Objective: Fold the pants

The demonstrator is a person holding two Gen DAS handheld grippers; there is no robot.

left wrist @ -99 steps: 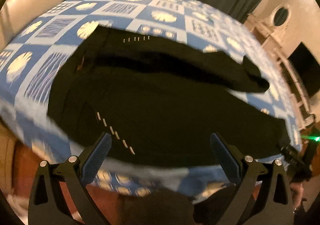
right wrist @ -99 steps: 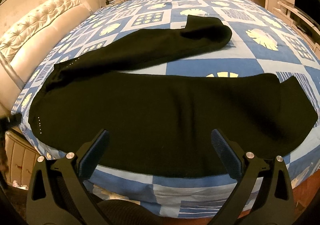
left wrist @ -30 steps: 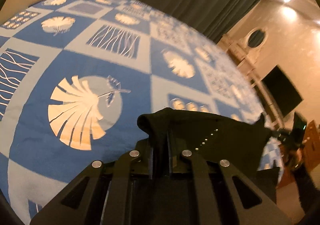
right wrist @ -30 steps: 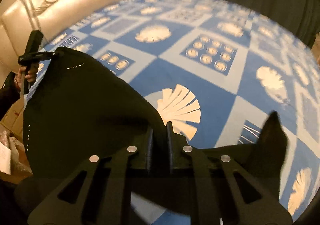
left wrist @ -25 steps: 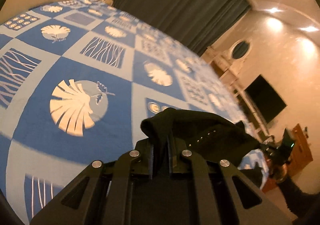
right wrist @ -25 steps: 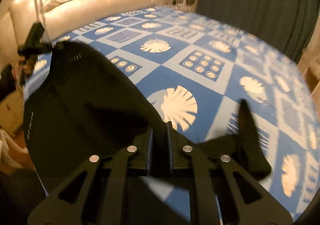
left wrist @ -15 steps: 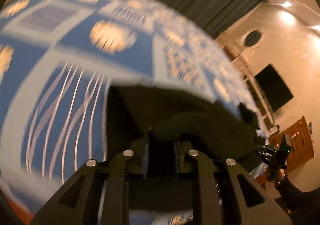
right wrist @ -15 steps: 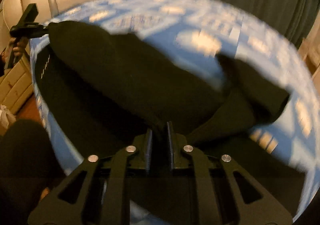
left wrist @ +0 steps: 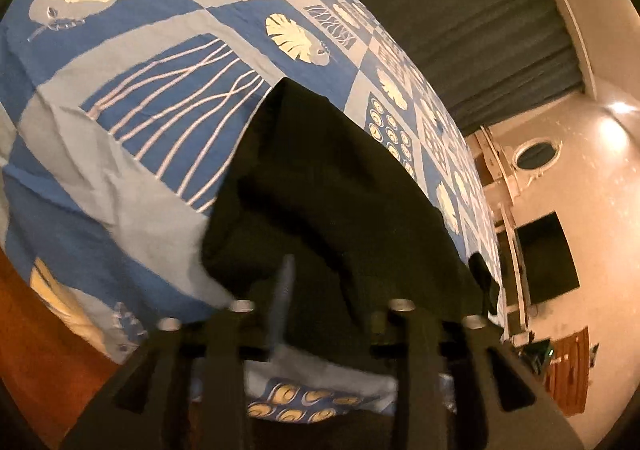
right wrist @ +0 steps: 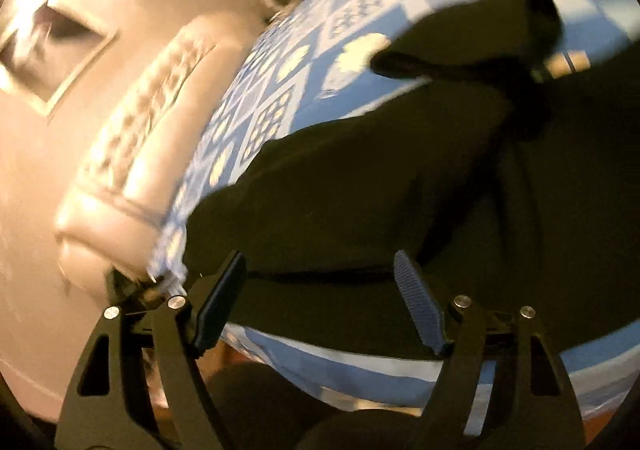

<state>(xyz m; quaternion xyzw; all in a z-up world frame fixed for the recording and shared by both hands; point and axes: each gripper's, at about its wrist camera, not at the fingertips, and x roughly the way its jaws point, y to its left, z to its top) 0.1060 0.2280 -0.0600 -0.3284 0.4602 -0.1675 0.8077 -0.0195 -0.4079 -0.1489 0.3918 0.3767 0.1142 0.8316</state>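
Observation:
The black pants lie folded lengthwise on the blue patterned bedspread, near its front edge. My left gripper is open, with the waist end of the pants lying loosely between its jaws. In the right wrist view the pants stretch across the bed, one leg end curled up at the far right. My right gripper is open and empty, just above the pants' near edge.
A cream tufted headboard stands left of the bed. Dark curtains hang behind it. A dresser with an oval mirror and a dark TV screen stand at the right. The wooden floor shows below the bed edge.
Both grippers carried the far leg over onto the near leg, came down to the bed's front edge and opened, letting go of the pants.

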